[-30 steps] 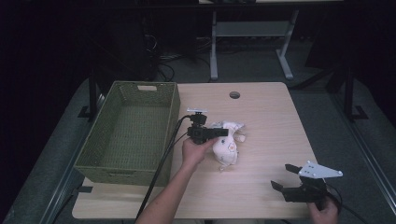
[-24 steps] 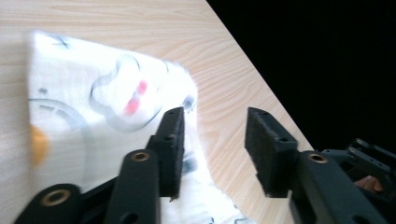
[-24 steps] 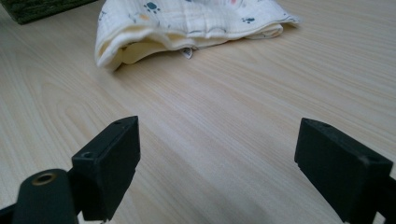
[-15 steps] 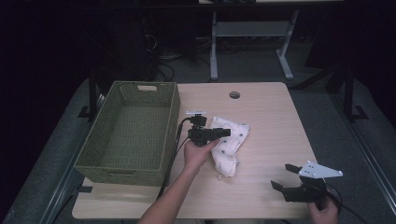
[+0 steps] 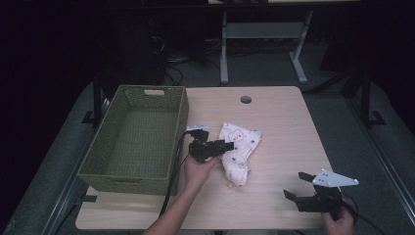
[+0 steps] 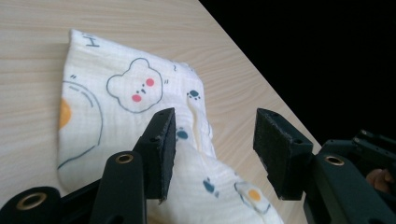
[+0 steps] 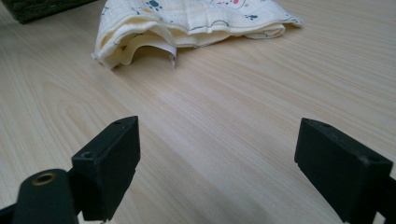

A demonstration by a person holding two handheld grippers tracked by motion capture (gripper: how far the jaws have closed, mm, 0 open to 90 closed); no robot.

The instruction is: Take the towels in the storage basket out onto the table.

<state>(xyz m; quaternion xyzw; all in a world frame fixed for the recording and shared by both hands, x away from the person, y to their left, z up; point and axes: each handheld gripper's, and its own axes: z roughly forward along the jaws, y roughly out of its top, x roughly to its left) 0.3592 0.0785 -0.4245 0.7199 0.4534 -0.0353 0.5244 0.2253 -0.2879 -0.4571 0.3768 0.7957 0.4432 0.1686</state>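
Left fingers (image 6: 161,149): spread apart above the cloth, nothing between them.
Right fingers (image 7: 108,163): wide apart over bare wood, holding nothing.
Left gripper (image 5: 211,148): at the cloth's basket-side edge.
Right gripper (image 5: 313,193): well apart from the cloth, towards the person.
Cloth (image 5: 238,152): folded white bear print, flat on the table (image 5: 284,127), just beside the basket (image 5: 134,139).
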